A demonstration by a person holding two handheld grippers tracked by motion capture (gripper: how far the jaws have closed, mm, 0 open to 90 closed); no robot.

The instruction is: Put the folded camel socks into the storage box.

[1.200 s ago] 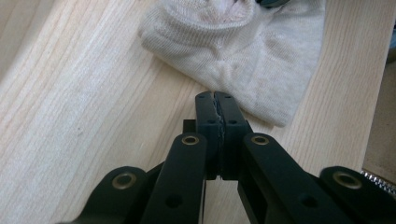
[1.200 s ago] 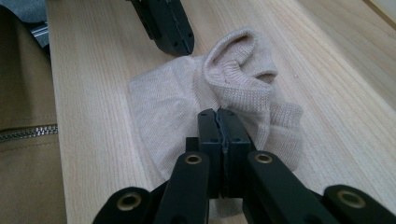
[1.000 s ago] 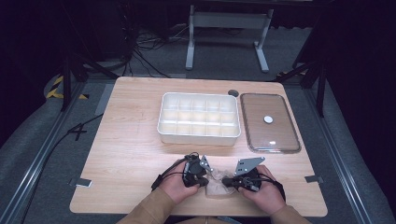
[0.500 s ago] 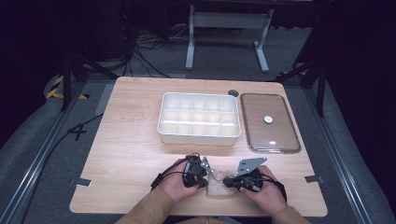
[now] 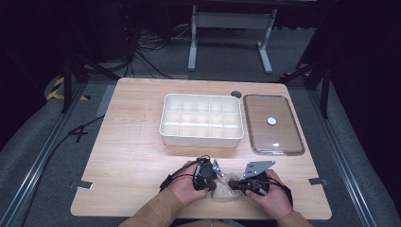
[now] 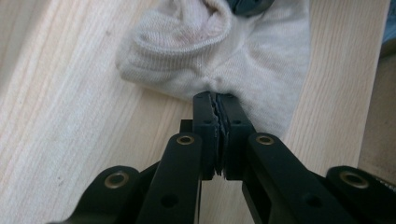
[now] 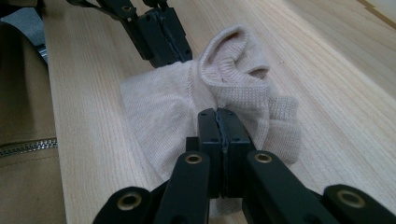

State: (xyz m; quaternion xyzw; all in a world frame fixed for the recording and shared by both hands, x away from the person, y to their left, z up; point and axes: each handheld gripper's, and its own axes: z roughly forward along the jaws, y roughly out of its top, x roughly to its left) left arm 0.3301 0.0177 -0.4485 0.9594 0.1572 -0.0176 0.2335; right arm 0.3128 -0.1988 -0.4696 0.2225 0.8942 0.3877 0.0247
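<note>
Both grippers are on the beige sock [image 7: 187, 112], low centre of the high view at the table's [image 5: 132, 142] near edge. Left gripper [image 6: 217, 105] pinches one side, right gripper [image 7: 219, 119] the other. The divided tray [image 5: 202, 119], mid-frame, sits empty; folding and stowing look yet to come.

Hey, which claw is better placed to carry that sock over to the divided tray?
Probably right. Both claws pinch the sock, but the right hand sits nearer the tray and lid.
</note>
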